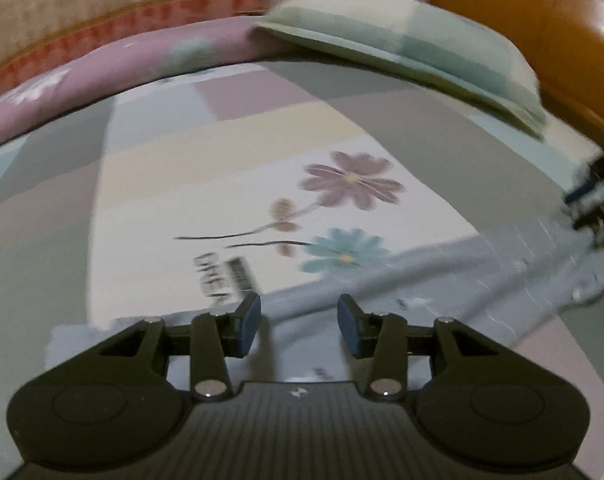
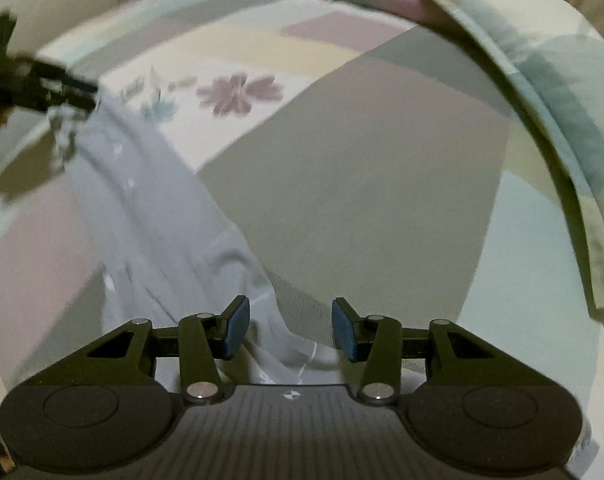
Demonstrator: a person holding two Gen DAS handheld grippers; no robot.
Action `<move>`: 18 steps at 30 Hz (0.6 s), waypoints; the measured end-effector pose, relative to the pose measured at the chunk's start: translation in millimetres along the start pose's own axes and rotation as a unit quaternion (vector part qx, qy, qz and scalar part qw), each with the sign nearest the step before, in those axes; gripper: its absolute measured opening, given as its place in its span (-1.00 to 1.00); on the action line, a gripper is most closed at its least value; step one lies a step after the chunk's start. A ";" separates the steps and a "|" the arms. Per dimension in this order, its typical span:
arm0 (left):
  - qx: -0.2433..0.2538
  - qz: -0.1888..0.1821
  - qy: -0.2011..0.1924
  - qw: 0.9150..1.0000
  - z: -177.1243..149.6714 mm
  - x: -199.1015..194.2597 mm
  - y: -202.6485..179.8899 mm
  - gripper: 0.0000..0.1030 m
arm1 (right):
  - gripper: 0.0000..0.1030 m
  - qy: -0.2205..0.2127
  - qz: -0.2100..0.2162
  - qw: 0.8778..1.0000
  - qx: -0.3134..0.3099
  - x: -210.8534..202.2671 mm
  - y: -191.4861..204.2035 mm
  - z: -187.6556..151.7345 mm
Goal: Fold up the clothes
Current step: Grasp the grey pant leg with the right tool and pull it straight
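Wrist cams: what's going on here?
A person with two handheld tools is working on a pale blue-grey garment spread on a bed with a patchwork floral sheet. Both the left tool and right tool are open, low over the cloth, gripping nothing. The garment lies long and wrinkled, not yet neatly folded. A pillow sits at the headboard end.

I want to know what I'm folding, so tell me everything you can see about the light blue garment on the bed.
The garment is pale grey-blue, thin soft cloth with small white marks. It lies stretched in a long wrinkled band across the patchwork bedsheet, not yet folded. Both ends lie under the open fingers of the left gripper and the right gripper; neither clamps the cloth. Blur hides what kind of garment it is.
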State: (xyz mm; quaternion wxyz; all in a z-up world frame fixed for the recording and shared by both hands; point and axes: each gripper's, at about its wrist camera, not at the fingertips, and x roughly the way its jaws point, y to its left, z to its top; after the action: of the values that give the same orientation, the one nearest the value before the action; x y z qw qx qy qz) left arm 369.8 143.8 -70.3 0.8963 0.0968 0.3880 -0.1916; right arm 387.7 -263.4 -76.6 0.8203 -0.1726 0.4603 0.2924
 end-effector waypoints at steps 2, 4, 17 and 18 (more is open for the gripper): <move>0.014 -0.010 0.002 1.000 0.3 3.8 -12.0 -0.16 | -0.30 0.013 -0.003 1.000 -0.021 8.5 5.1 -2.3; 0.020 -0.019 0.002 1.000 -0.7 4.9 -19.9 -0.16 | -0.61 0.011 0.006 0.999 -0.039 9.9 12.0 -4.1; 0.025 -0.020 0.009 0.999 -8.3 3.6 -32.2 -0.14 | -0.96 -0.044 -0.063 0.997 -0.019 6.6 -21.7 32.4; 0.020 -0.020 0.008 1.000 -9.4 2.9 -30.4 -0.14 | -0.96 -0.047 -0.068 0.996 -0.013 7.3 -26.2 36.2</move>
State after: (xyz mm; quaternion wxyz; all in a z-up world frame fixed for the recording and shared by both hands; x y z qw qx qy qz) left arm 352.7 118.4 -79.5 0.8871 0.1091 0.3930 -0.2162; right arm 431.0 -261.2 -63.8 0.8566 -0.2007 0.4046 0.2494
